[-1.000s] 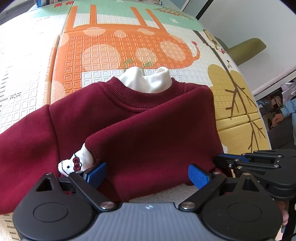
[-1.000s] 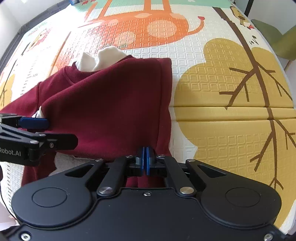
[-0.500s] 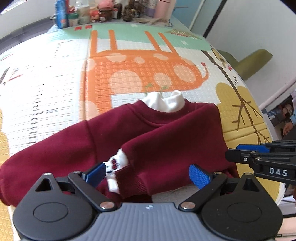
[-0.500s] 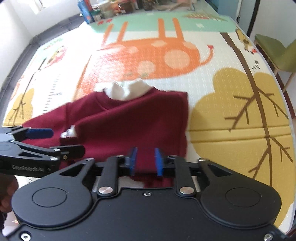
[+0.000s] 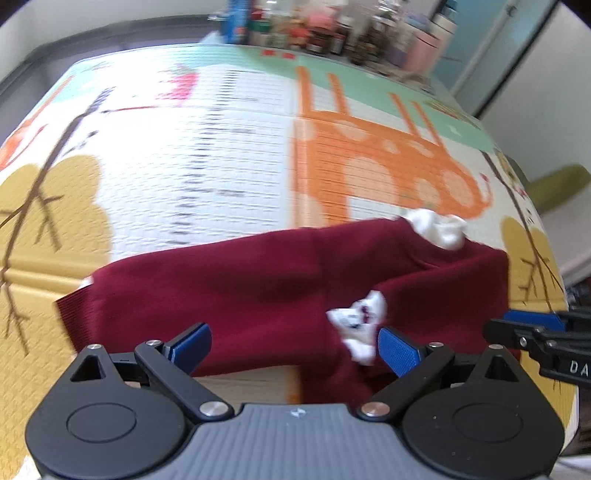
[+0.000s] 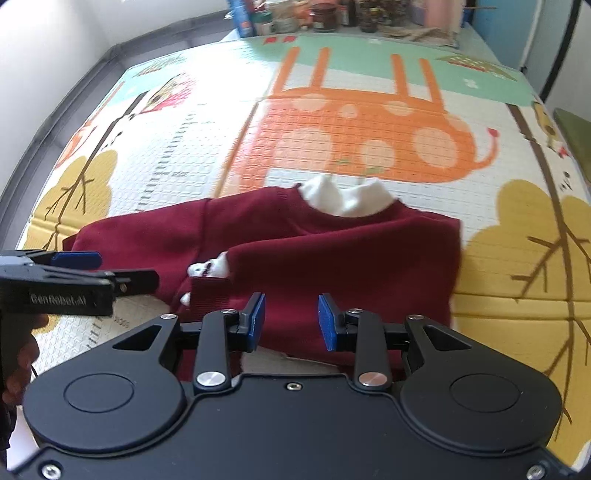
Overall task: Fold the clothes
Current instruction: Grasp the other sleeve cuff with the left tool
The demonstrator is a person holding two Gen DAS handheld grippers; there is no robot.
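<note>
My left gripper [image 5: 291, 345] stood with its blue pads wide apart and nothing between them, low over the near hem of the maroon sweater [image 5: 280, 291]; my right gripper [image 6: 291, 319] was likewise spread and empty, above the same hem further right. The sweater lay flat on the printed play mat [image 6: 351, 122], white collar [image 6: 347, 199] pointing away from me. One sleeve was folded in across the chest, its cuff ending by a small white appliqué [image 6: 210, 267]; the other sleeve [image 5: 147, 284] reached straight out to the left, ribbed cuff on the mat. So I judged the fold partly made: one sleeve in, the outstretched sleeve and the body left to bring over

The left view was smeared by motion, so the appliqué's figure was hard to read. Both gripper bodies hid the hem's nearest edge, and I could not tell whether it lay flat or bunched. The bottles [image 6: 295, 18] along the mat's far end were too blurred to name
</note>
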